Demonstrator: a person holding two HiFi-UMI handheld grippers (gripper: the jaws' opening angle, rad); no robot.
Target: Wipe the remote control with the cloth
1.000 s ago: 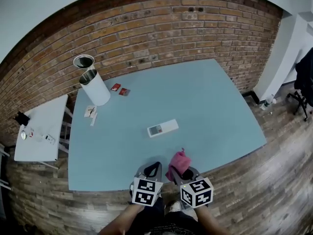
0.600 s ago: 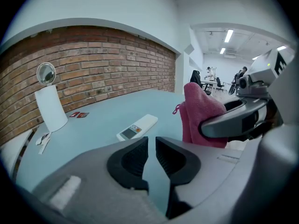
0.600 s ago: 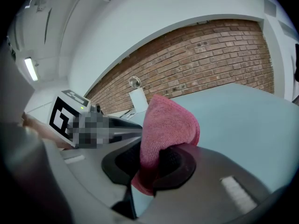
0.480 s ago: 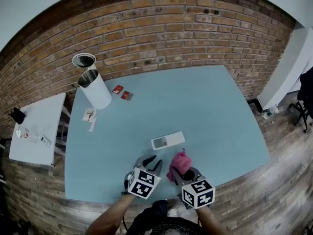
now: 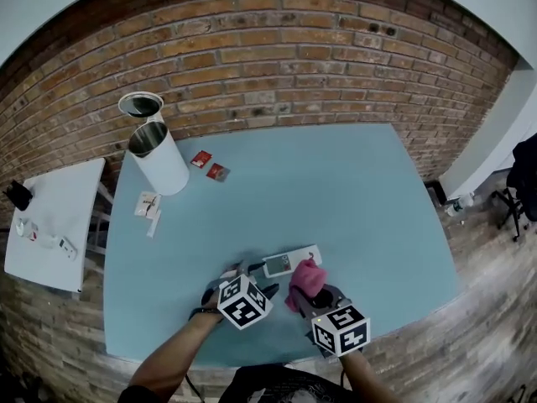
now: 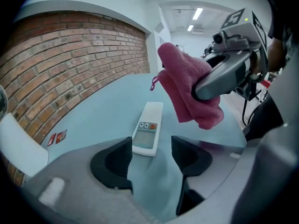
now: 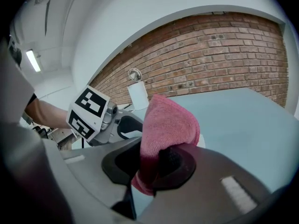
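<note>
A white remote control with a small screen lies flat on the light blue table. My left gripper points down at its near end. Its jaws have just been opening and stand apart without touching the remote, whose near end lies level with the tips. My right gripper is shut on a folded pink cloth. The cloth hangs just above and to the right of the remote and hides its right end in the head view.
A white cylindrical bin with its lid behind it stands at the table's far left. Two red packets and some paper slips lie nearby. A small white side table is to the left, a brick wall behind.
Both grippers have moved forward from the table's near edge up to the remote. The left jaws went from shut to open. The cloth stays held in the right gripper.
</note>
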